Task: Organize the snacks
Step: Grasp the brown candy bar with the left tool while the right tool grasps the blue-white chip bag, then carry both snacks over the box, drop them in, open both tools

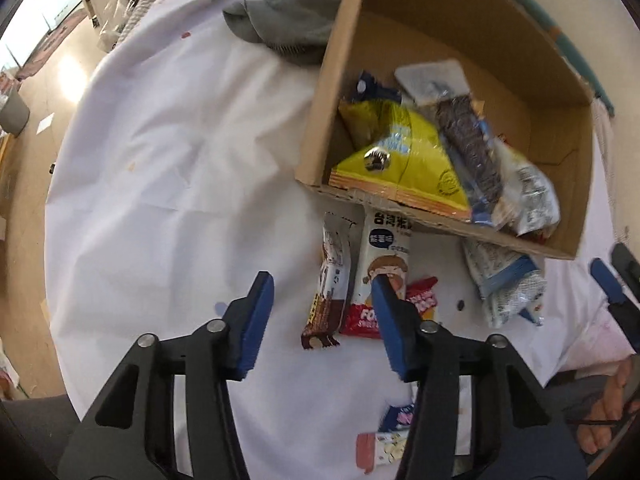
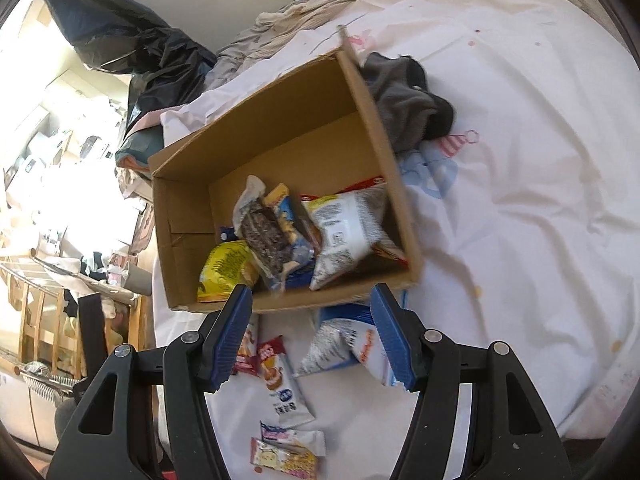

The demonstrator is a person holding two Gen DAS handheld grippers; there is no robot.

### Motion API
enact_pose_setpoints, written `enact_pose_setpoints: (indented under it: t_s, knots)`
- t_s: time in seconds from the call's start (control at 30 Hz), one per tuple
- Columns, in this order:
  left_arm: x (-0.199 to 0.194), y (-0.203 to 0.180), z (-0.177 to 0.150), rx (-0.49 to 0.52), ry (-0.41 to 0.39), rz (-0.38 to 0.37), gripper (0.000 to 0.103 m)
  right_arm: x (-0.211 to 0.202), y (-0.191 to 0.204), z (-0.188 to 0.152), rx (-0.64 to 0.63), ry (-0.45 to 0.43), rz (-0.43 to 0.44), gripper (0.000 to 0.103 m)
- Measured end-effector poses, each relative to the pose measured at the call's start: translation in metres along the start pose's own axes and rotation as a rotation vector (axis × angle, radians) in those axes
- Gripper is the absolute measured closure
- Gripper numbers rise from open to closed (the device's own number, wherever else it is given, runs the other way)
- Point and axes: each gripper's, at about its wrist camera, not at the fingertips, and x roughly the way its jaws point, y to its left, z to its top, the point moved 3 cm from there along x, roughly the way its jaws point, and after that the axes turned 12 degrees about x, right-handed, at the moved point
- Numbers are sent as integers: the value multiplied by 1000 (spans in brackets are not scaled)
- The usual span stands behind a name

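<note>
My left claw (image 1: pixel 322 284) spread, nothing pinched; brown bar (image 1: pixel 327 292) lies on bed sheet (image 1: pixel 168 184) between its fingers, white pack (image 1: pixel 382 256) under right finger. My right claw (image 2: pixel 310 302) spread, empty, above silver bag (image 2: pixel 340 344) just before box (image 2: pixel 280 152). Box holds yellow bag (image 1: pixel 400 160).

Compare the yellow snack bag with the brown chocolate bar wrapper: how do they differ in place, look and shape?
The yellow snack bag lies inside the cardboard box, against its near wall; the brown chocolate bar wrapper lies outside on the white sheet. The bag is wide and puffy, the wrapper narrow and flat. The bag sits among other packets, while the wrapper lies beside a white packet. Neither is gripped.
</note>
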Motion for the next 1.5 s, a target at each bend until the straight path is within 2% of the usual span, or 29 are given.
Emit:
enact_pose_setpoints:
  t_s: [0.07,0.23,0.27,0.3,0.47,0.6,0.8,0.9,1.0,1.13,1.23,1.3,1.5]
  knots:
    - [10,-3,2,24,25,14,67,-4,-7,0,11,-5,-10,38]
    - [33,-6,2,44,75,28,71,-8,-18,1,27,-10,-26,38]
    - [35,-6,2,52,82,36,87,-8,-18,2,27,-10,-28,38]
    - [37,-6,1,65,98,46,91,-8,-19,1,26,-10,-31,38]
    - [22,0,-6,40,82,80,91,2,-18,-1,33,28,-39,36]
    - [0,2,-14,10,55,51,91,21,-12,-8,3,83,-86,20]
    - [-28,-1,-26,11,11,-8,91,58,-11,-23,-49,187,-221,16]
    - [-32,-1,-33,1,10,-23,91,72,-11,-26,-75,204,-263,16]
    - [-33,-7,-29,12,11,-17,91,86,-11,-26,-95,216,-309,16]
    - [-31,-15,-25,29,7,-4,91,101,-18,-24,-72,251,-323,16]
    - [-29,-16,-22,40,5,-1,91,103,-22,-23,-75,263,-311,25]
    - [-28,-17,-21,50,2,6,91,101,-22,-24,-91,267,-305,39]
    - [-30,-16,-25,51,2,8,91,83,-21,-33,-114,269,-259,46]
